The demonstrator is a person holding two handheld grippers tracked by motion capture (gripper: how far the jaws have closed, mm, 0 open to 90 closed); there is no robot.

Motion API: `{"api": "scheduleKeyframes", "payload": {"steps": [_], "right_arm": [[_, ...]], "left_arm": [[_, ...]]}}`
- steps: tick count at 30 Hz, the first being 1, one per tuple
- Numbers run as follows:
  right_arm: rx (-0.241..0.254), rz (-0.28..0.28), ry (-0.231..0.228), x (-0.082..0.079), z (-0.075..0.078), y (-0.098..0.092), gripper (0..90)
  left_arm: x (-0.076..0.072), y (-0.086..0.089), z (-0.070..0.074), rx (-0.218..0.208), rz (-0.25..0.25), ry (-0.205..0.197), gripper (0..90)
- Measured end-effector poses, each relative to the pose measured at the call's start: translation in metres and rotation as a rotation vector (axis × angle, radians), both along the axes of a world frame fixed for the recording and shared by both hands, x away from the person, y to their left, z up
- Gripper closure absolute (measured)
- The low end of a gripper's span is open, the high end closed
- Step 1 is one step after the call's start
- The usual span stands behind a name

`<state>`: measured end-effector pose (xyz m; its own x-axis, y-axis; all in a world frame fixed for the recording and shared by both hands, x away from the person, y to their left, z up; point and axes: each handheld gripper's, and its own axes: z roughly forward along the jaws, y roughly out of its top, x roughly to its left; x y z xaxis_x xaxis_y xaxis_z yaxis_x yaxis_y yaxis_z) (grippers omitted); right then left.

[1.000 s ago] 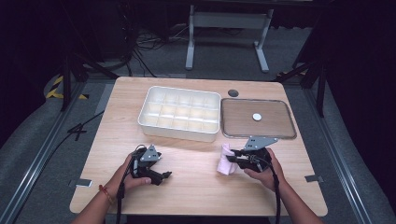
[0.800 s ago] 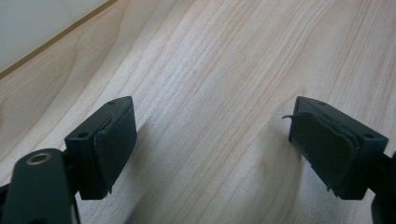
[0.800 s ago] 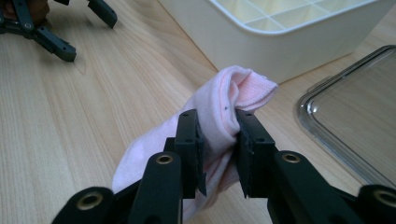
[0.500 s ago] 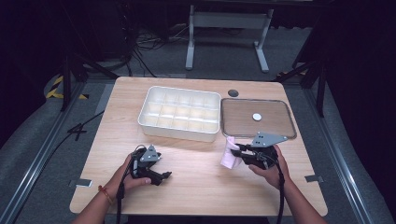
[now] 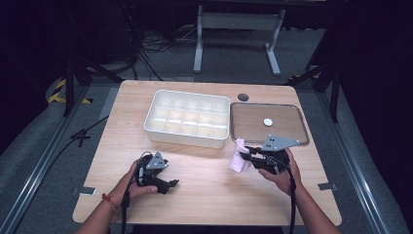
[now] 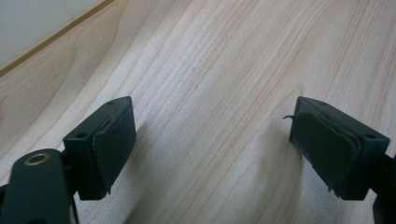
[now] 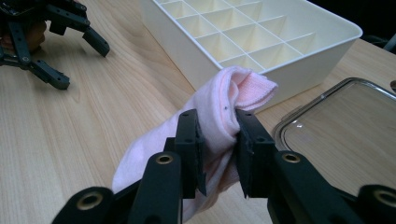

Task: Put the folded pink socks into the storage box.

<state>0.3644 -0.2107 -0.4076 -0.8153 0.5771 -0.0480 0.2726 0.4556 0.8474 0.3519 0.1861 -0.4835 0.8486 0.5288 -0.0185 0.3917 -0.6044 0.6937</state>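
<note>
My right gripper (image 5: 247, 155) (image 7: 218, 140) is shut on a pale pink sock (image 5: 238, 155) (image 7: 224, 116), lifted just above the wooden table (image 5: 204, 190) in front of the white divided box (image 5: 187, 117) (image 7: 261, 32). The sock's folded end sticks up past the jaws and its other end hangs down to the left. My left gripper (image 5: 171, 184) (image 6: 212, 144) rests low over the bare table at the front left, jaws wide open with nothing between them. In the right gripper view, the left gripper (image 7: 70, 60) shows at the top left.
A clear lid (image 5: 269, 123) (image 7: 345, 135) with a white round knob (image 5: 268, 121) lies flat to the right of the box. A dark round grommet (image 5: 243, 97) sits near the table's far edge. A grey tape patch (image 5: 325, 186) marks the front right.
The right gripper has lifted the pink sock a little off the table and carried it slightly right toward the lid. The left gripper has stayed put.
</note>
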Motion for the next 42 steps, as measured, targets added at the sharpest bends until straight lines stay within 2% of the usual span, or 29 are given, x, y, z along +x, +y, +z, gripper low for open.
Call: {"api": "scheduleKeyframes", "payload": {"steps": [17,30,39,42], "right_arm": [[0.029,-0.011,-0.054,0.024,0.024,0.007,72.8],[0.015,-0.017,-0.104,0.04,0.039,0.018,72.7],[0.029,-0.017,-0.113,0.052,0.045,0.026,72.7],[0.014,-0.016,-0.115,0.055,0.046,0.03,72.7]], "left_arm": [[0.0,0.0,0.0,0.004,-0.003,0.0,14.5],[0.0,0.0,0.0,0.005,-0.004,0.0,14.5],[0.0,0.0,0.0,0.002,0.0,-0.001,14.5],[0.0,0.0,0.0,0.002,0.0,0.0,14.5]]}}
